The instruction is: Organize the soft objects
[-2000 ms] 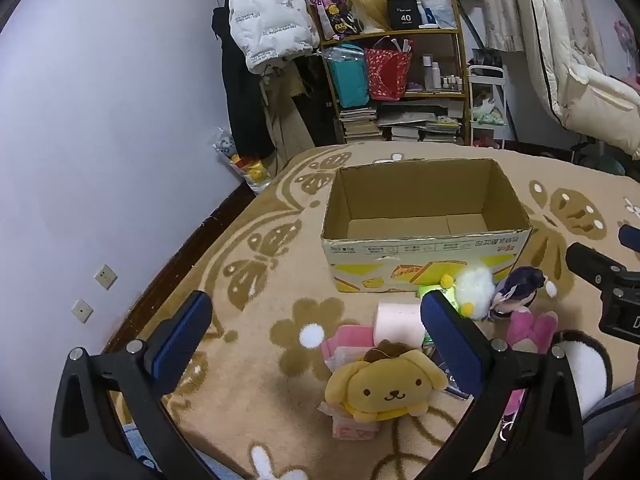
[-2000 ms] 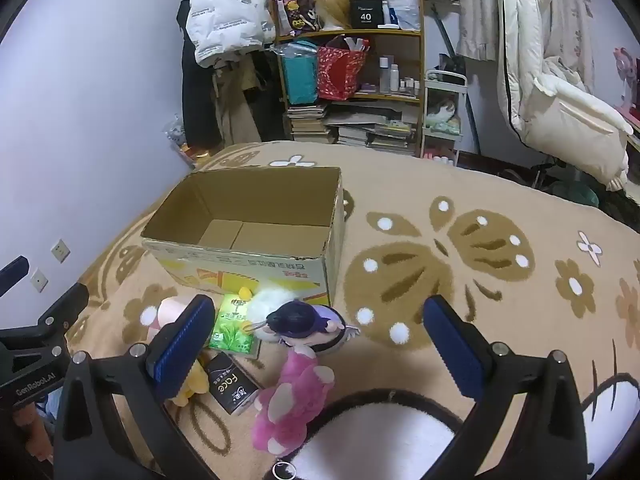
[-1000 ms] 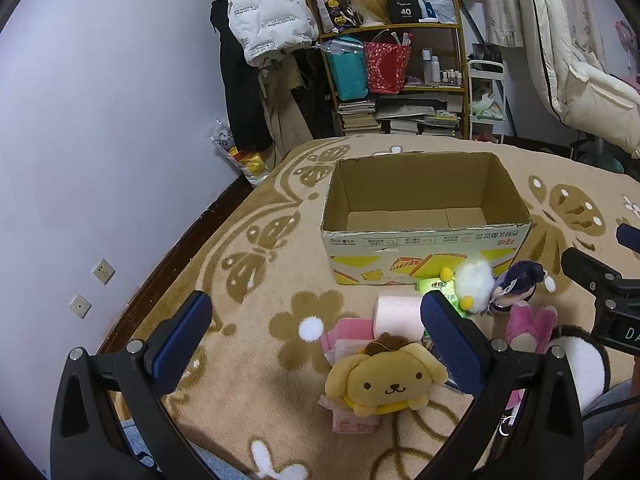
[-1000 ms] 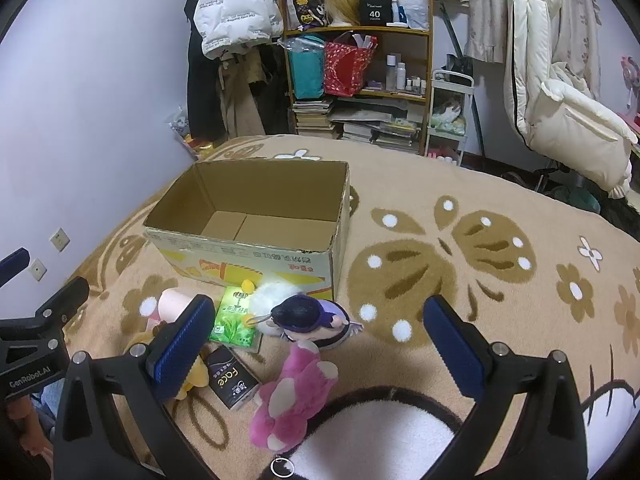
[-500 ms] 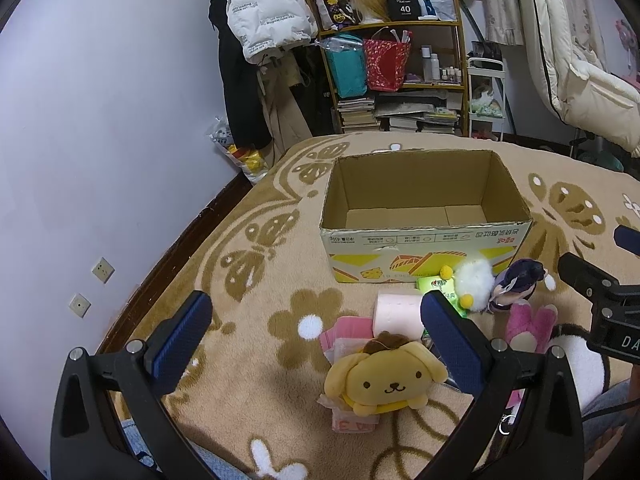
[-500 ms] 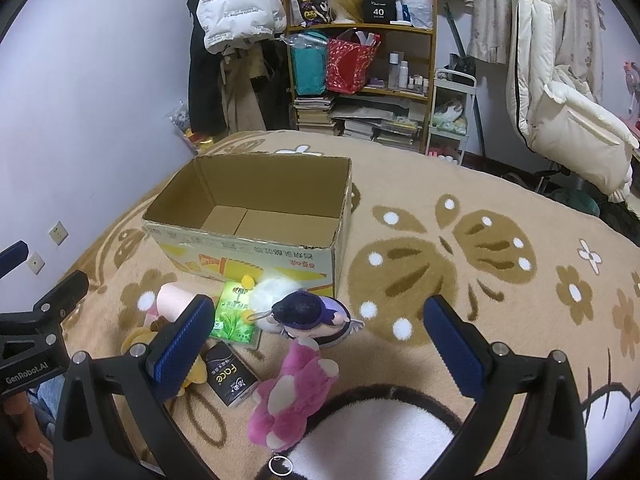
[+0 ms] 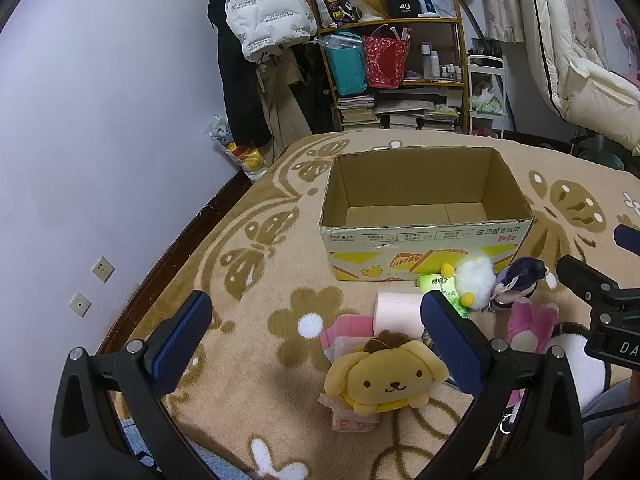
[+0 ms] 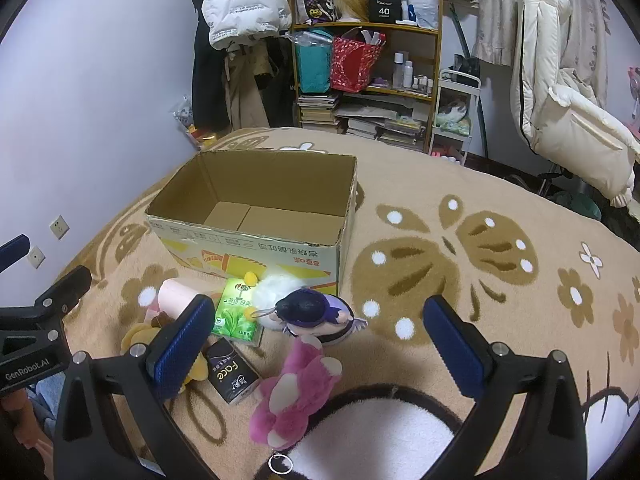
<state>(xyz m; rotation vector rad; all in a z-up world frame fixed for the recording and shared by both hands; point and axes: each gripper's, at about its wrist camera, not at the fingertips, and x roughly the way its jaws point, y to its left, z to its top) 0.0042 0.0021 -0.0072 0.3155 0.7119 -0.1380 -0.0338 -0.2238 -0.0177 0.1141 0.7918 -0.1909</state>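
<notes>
An open, empty cardboard box [image 7: 424, 240] [image 8: 256, 248] stands on the patterned carpet. In front of it lie soft items: a yellow dog plush [image 7: 384, 380], a pink tissue roll [image 7: 396, 312] [image 8: 174, 298], a white fluffy chick [image 7: 474, 280] [image 8: 280, 286], a purple-haired doll [image 7: 516, 280] [image 8: 312, 312] and a pink plush [image 8: 296, 392] [image 7: 528, 320]. My left gripper [image 7: 316, 332] is open and empty, above the dog plush. My right gripper [image 8: 316, 332] is open and empty, above the doll and pink plush.
A green tissue pack [image 8: 234, 312] and a black "face" pack [image 8: 232, 372] lie among the toys, with pink packets [image 7: 344, 332] under the dog plush. A cluttered shelf [image 7: 400, 60] and hanging coats [image 7: 264, 12] stand behind the box. A wall [image 7: 100, 120] runs on the left.
Both grippers have drifted only slightly; the view shifted a little. Nothing was grasped or moved.
</notes>
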